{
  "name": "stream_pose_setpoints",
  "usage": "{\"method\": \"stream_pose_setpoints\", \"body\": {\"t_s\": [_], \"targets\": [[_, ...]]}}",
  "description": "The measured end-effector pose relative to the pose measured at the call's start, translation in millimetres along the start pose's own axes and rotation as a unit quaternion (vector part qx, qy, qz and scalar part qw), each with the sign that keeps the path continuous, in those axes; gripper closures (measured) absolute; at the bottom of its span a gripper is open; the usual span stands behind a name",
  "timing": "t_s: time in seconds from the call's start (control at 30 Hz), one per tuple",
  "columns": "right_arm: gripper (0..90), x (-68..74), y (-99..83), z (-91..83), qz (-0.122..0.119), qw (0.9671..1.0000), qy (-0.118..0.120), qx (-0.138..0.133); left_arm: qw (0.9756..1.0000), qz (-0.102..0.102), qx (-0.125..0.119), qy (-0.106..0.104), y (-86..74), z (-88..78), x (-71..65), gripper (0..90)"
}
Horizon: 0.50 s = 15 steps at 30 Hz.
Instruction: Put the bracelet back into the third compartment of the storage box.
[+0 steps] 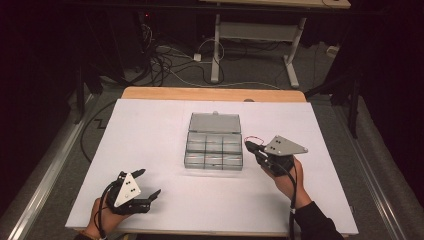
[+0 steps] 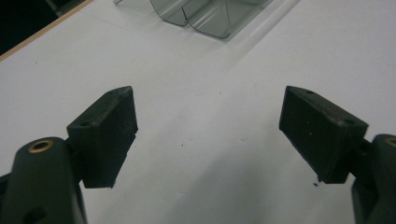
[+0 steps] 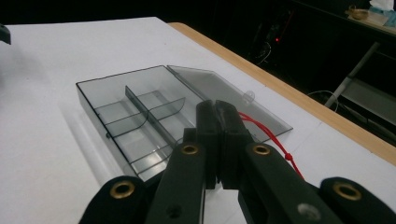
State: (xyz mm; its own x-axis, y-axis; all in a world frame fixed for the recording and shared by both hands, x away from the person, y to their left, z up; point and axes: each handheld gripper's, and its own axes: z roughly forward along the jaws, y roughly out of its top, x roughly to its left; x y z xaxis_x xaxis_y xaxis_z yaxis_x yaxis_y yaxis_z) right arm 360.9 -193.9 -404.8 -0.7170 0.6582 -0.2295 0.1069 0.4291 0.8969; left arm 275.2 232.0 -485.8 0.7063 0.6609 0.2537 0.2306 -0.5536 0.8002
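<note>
A clear plastic box (image 1: 214, 146) sits near the middle of the table (image 1: 150, 130), which is covered in white with a wooden edge showing along the far side. Its lid (image 1: 215, 122) lies flat on the table on the far side, hinged open, and the tray part is split by dividers into small compartments; I can't make out anything lying in them.

The right gripper (image 1: 251, 146) is just beside the box's right edge, level with the tray, with the person's right hand (image 1: 285, 180) wrapped around its body. Its jaws are pressed fully together. In the right gripper view (image 3: 218, 109) the closed tips point over the near corner of the box toward the lid, and a thin red cord (image 3: 266, 135) runs along the right jaw from the tips back toward the body. Whether the cord is pinched between the jaws or only passes beside them I can't tell.

The left gripper (image 1: 148, 183) rests low at the near left part of the table, well apart from the box. Its jaws stand wide open with nothing between them, only bare white surface below, as the left gripper view (image 2: 208, 116) shows, with a corner of the box (image 2: 210, 16) at the top.
</note>
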Motion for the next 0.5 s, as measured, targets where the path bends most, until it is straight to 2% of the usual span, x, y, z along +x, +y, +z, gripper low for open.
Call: {"method": "stream_pose_setpoints", "body": {"t_s": [0.23, 0.5], "targets": [[90.0, -6.6, 3.8, 27.1, 0.008, 0.9999, 0.008, 0.013, 1.0, -0.003, 0.0, 0.0, -0.7, 0.9, 0.6, 18.4], [89.9, -9.9, 3.9, 47.4, 0.008, 0.9993, 0.012, 0.033, 1.0, -0.004, 0.0, 0.0, -0.9, 0.3, 0.3, 18.4]]}}
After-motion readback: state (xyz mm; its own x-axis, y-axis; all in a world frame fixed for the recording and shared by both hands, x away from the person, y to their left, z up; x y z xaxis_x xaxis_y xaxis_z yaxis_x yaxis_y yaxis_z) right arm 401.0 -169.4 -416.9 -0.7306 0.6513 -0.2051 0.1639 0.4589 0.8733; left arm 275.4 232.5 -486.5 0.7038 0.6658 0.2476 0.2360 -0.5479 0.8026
